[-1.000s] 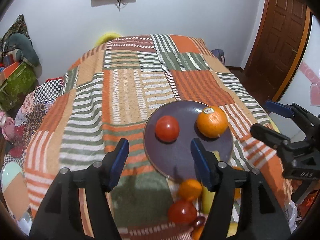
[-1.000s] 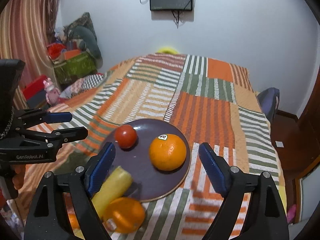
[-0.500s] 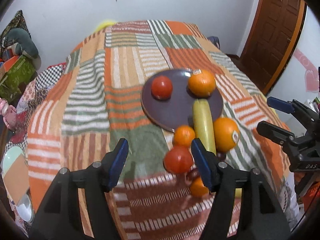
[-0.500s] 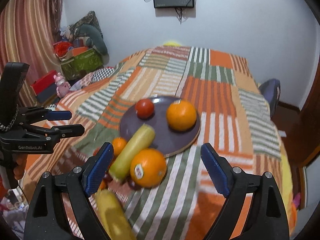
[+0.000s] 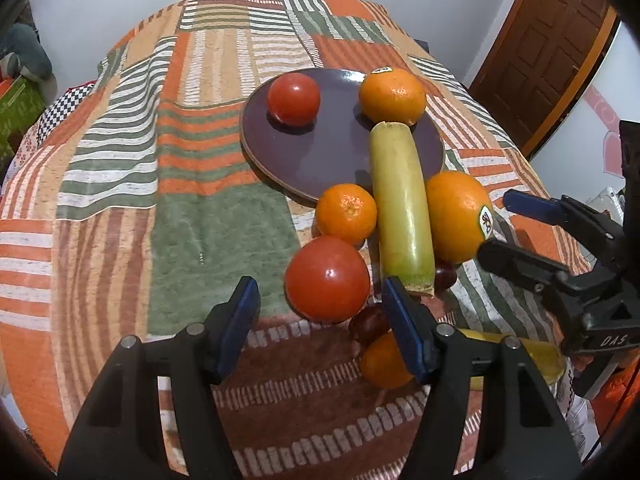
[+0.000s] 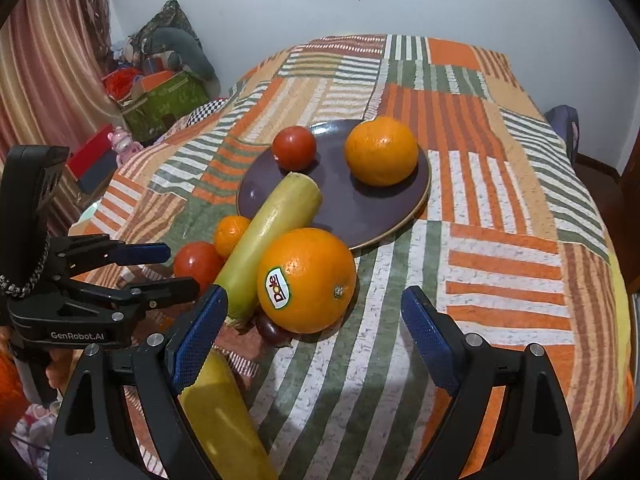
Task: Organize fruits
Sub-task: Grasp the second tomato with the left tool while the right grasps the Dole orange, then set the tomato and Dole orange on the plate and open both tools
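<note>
A dark purple plate on the striped bedspread holds a red tomato and an orange. A pale green banana leans on the plate's near rim. Beside it lie a Dole orange, a small mandarin, a second tomato, dark grapes and another orange. My left gripper is open just before the near tomato. My right gripper is open just before the Dole orange.
A yellow banana lies under my right gripper's left finger. The bed drops off at left toward boxes and toys. A wooden door stands at right, and a wall with a screen is behind the bed.
Both grippers have pulled back and lowered toward the near fruit pile, which now shows larger. Both stay open, and no fruit has moved.
</note>
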`<state>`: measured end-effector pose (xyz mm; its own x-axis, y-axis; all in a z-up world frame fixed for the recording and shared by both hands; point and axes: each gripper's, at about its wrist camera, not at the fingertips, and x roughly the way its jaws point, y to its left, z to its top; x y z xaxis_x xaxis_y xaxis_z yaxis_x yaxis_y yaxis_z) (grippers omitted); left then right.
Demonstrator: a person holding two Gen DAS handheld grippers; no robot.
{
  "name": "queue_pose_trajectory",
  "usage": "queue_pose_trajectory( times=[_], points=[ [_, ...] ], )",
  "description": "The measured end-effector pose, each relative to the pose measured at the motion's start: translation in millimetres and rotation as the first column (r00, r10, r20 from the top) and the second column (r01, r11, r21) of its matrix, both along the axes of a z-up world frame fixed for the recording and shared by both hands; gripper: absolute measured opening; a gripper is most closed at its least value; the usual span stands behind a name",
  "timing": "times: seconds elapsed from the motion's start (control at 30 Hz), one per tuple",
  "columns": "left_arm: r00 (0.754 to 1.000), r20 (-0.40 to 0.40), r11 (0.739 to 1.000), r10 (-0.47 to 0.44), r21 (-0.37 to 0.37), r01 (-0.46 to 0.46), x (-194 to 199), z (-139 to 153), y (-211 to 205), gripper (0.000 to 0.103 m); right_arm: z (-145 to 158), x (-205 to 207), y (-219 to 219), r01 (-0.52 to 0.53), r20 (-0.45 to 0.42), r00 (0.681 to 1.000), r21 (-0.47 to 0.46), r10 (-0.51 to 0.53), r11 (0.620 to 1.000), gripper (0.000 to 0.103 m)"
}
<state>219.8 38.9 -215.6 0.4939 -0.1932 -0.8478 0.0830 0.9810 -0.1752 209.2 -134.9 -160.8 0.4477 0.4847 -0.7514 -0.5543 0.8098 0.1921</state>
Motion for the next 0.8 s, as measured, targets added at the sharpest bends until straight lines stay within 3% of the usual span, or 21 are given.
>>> queue_pose_trajectory(
  times=[0.2,0.33,0.43,0.8],
  points=[
    [1.0,0.0,1.0,-0.004,0.0,0.004,8.4,-6.4,-4.0,0.056,-7.0,4.2,6.3,-0.03,-0.02,0.999,0.012,0.03,0.999,0.076],
    [1.0,-0.021,1.0,-0.012,-0.026,0.011,12.2,-14.2,-1.9,0.047,-11.9,7.8,9.5,-0.05,-0.038,0.998,0.023,0.051,0.998,0.062],
    [1.0,-0.017,0.999,-0.007,-0.036,0.006,11.9,-14.8,-1.5,0.047,-13.3,7.5,8.2,-0.043,-0.028,0.999,0.014,0.043,0.999,0.055],
    [1.0,-0.017,1.0,0.005,-0.029,-0.006,8.5,-9.2,0.4,0.046,-10.2,8.9,1.3,-0.033,-0.042,0.999,0.044,0.035,0.998,0.054]
  ],
)
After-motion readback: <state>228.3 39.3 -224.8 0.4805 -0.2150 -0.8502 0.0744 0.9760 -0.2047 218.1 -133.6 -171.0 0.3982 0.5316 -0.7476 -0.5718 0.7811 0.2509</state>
